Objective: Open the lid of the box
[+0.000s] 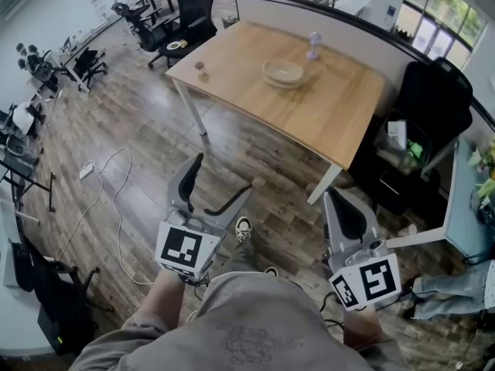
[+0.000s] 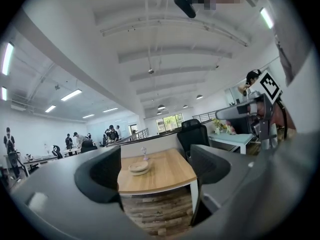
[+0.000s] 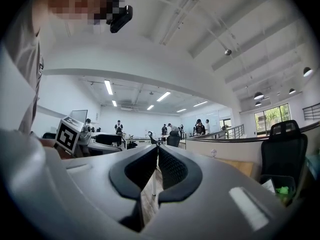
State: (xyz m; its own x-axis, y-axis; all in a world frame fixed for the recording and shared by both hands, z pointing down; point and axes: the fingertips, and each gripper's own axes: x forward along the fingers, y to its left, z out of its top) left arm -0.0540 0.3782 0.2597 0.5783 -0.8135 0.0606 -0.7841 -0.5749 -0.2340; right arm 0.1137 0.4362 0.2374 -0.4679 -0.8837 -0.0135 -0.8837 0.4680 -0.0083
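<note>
A round, shallow wooden box (image 1: 282, 73) with its lid on rests on the light wooden table (image 1: 325, 107), well ahead of both grippers. My left gripper (image 1: 223, 176) hangs over the wood floor short of the table, jaws spread wide with nothing between them. In the left gripper view the box (image 2: 139, 167) and table (image 2: 165, 176) show in the gap of the left gripper (image 2: 156, 171). My right gripper (image 1: 334, 199) is shut and empty, near the table's front corner. The right gripper (image 3: 157, 154) has its pads pressed together.
A small pale stand-like object (image 1: 313, 45) and two tiny items (image 1: 201, 70) also sit on the table. A partition wall (image 1: 340, 18) runs behind it. Black office chairs (image 1: 193, 10) stand at the back and one (image 1: 433, 99) at right. A cable and power strip (image 1: 87, 170) lie on the floor.
</note>
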